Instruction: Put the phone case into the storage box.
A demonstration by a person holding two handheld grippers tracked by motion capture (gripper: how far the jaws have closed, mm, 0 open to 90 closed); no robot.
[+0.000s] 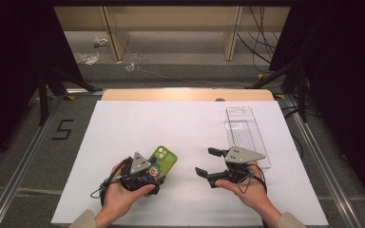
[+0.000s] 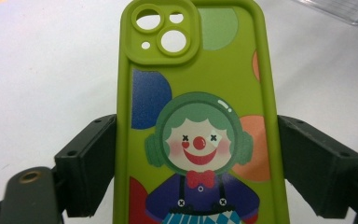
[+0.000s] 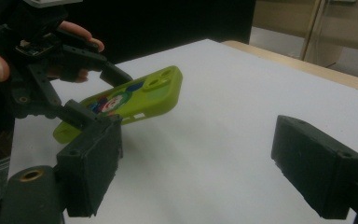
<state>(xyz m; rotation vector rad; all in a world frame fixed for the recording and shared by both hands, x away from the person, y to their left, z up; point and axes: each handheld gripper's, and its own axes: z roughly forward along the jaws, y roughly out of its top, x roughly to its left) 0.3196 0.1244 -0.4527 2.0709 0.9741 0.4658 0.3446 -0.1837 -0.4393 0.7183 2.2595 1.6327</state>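
Left gripper (image 1: 148,178) held the green phone case (image 1: 161,161), its jaws pressed against the case's two long sides near the lower half; in the left gripper view the case (image 2: 196,116) stood between the two black pads, clown picture and camera cut-outs facing the camera. Right gripper (image 1: 208,162) had its jaws spread wide, with nothing between them.

White sheet (image 1: 171,128) covered most of the table and serves as the landmark. Over its near left part the case was held; in the right gripper view the case (image 3: 135,100) was tilted, camera end raised clear of the sheet, and I could not tell whether its lower end touched. Left gripper (image 3: 77,95) gripped it there from the side.

At the sheet's far right lay a clear tray (image 1: 244,133), long and narrow, and I could not make out anything in it. Right gripper hovered just beside the tray's near end, over the sheet's near right part, well apart from the case. Nothing on the sheet lay between the two grippers. Beyond the sheet's far edge ran a strip of bare wooden tabletop (image 1: 185,94).
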